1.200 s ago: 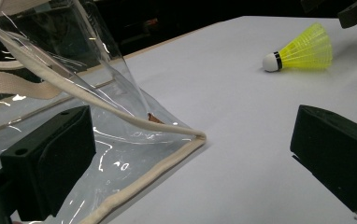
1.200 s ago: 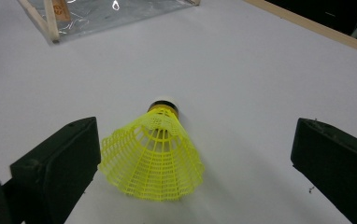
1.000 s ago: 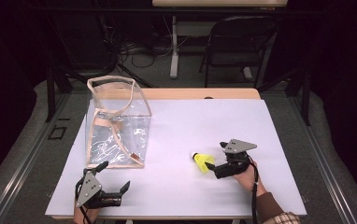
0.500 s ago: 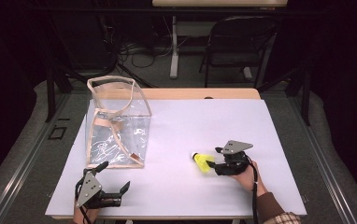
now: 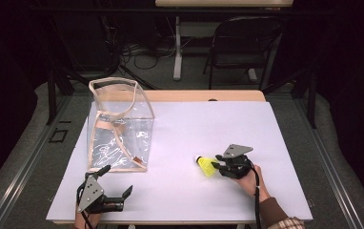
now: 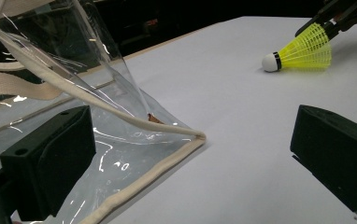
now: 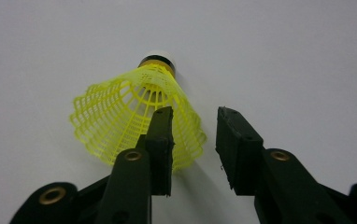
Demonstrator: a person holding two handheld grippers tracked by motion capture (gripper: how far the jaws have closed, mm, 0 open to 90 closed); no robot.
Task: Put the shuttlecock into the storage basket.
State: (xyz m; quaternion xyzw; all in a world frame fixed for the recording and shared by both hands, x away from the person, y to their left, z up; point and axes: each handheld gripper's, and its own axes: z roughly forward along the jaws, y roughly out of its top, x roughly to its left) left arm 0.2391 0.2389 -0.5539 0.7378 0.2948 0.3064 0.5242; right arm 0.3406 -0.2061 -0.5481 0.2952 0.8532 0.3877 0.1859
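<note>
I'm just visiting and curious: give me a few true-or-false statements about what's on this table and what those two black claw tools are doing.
1. The shuttlecock is yellow with a white tip. True.
2. It sits inside the clear bag. False: it lies on the white table, apart from the bag.
3. The right gripper has been closing at the shuttlecock's open skirt end. True; one jaw sits inside the skirt's rim.
4. The left gripper clamps the bag's strap. False: its jaws stand wide open near the bag's corner.
5. The bag stands upright. True.

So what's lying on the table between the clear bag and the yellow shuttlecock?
Nothing: in the high view, bare white table runs from the clear bag to the shuttlecock. The left gripper view shows the same bare stretch.
</note>
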